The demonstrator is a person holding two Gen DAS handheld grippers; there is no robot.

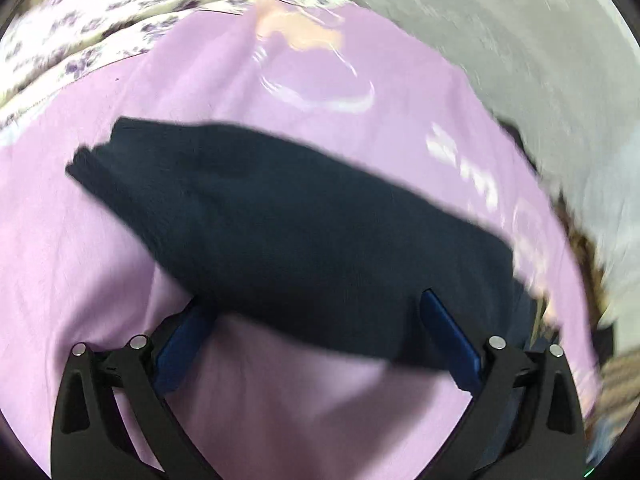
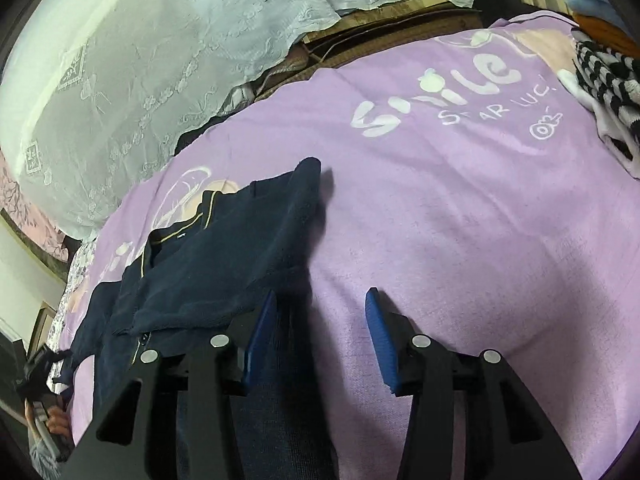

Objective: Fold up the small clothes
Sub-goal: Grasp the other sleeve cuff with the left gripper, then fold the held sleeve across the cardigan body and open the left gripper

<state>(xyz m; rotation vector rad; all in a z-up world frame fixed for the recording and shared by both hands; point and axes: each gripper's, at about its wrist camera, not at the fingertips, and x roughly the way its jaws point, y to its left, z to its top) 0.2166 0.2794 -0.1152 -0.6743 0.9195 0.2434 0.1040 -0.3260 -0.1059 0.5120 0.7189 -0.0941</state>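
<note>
Fingers (image 2: 272,320) of right gripper (image 2: 322,320) angle down, parted, beside navy garment (image 2: 224,252).

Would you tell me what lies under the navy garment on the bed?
The navy garment rests on a purple printed blanket; part of a cartoon print shows beside its collar. Whatever print or item it covers is hidden.

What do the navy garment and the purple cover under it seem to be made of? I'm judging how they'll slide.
Navy garment: looks like soft knit or fleece, matte with a fuzzy nap and thin pale piping near the collar. Purple cover: seemingly a brushed, towel-like fabric, matte, with printed white lettering. Neither looks slick.
</note>
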